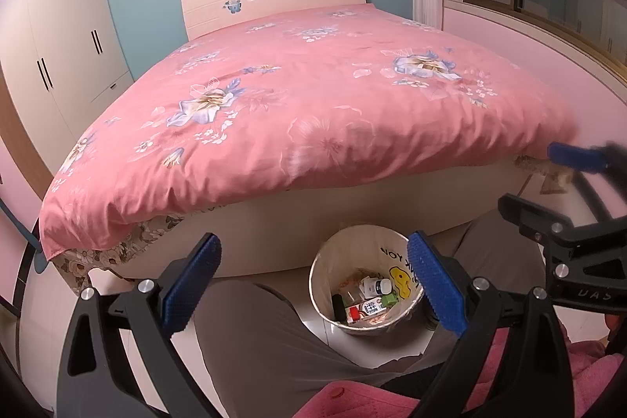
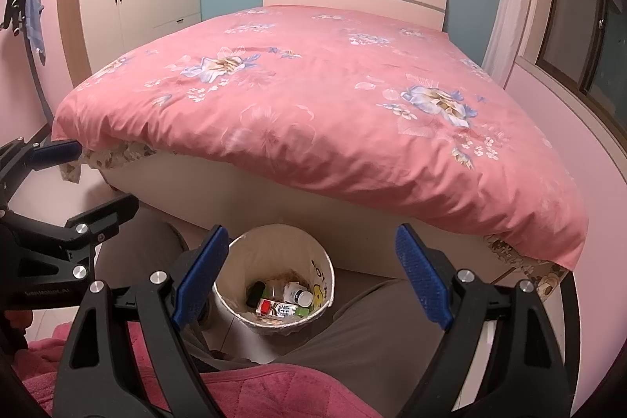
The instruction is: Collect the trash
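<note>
A white paper-lined bin (image 1: 352, 245) (image 2: 270, 245) stands on the floor at the foot of the bed, between a seated person's knees. Inside it lie a white bottle (image 1: 376, 286) (image 2: 299, 294), a small milk carton (image 1: 368, 308) (image 2: 280, 308), a black item and other scraps. My left gripper (image 1: 317, 285) hovers above the bin, open, with nothing between its blue pads. My right gripper (image 2: 309, 277) is held the same way, open and empty. Each gripper also shows at the edge of the other's view, the right gripper (image 1: 529, 179) and the left gripper (image 2: 106, 173).
The bed with a pink floral quilt (image 1: 298, 112) (image 2: 313, 112) fills the view ahead, its edge overhanging near the bin. Grey trouser legs (image 1: 266, 339) (image 2: 372, 332) flank the bin, with a pink towel (image 2: 254, 394) on the lap. A white wardrobe (image 1: 66, 38) stands at the left.
</note>
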The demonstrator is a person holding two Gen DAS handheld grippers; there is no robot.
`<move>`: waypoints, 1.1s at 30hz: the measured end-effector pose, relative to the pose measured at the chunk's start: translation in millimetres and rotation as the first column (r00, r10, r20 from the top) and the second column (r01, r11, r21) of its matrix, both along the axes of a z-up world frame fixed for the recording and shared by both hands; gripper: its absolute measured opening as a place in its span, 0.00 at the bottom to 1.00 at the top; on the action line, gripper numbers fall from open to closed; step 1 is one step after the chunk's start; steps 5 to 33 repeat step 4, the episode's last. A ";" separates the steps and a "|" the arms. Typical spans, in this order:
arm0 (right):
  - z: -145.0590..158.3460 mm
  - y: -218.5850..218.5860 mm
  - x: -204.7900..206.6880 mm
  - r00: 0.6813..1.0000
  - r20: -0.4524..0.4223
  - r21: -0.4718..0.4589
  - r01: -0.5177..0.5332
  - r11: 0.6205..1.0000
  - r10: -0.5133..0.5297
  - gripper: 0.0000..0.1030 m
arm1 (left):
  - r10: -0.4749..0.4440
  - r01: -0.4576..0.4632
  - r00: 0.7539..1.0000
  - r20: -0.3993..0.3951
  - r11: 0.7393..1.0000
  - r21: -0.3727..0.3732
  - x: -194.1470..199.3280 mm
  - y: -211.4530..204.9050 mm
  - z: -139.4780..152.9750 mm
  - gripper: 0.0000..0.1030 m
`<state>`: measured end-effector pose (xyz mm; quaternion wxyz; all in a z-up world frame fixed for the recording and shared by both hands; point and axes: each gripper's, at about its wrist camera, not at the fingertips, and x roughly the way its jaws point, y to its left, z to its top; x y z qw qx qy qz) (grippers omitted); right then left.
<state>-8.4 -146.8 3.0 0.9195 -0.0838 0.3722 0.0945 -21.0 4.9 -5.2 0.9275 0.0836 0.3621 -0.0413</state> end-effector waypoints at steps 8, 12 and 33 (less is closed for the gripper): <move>-0.2 0.8 -0.4 1.000 0.006 -0.001 -0.004 1.000 0.004 0.83 | 0.002 -0.002 1.000 0.002 1.000 0.001 -0.4 -0.3 0.4 0.95; -0.2 0.8 -0.4 1.000 0.006 -0.001 -0.004 1.000 0.004 0.83 | 0.002 -0.002 1.000 0.002 1.000 0.001 -0.4 -0.3 0.4 0.95; -0.2 0.8 -0.4 1.000 0.006 -0.001 -0.004 1.000 0.004 0.83 | 0.002 -0.002 1.000 0.002 1.000 0.001 -0.4 -0.3 0.4 0.95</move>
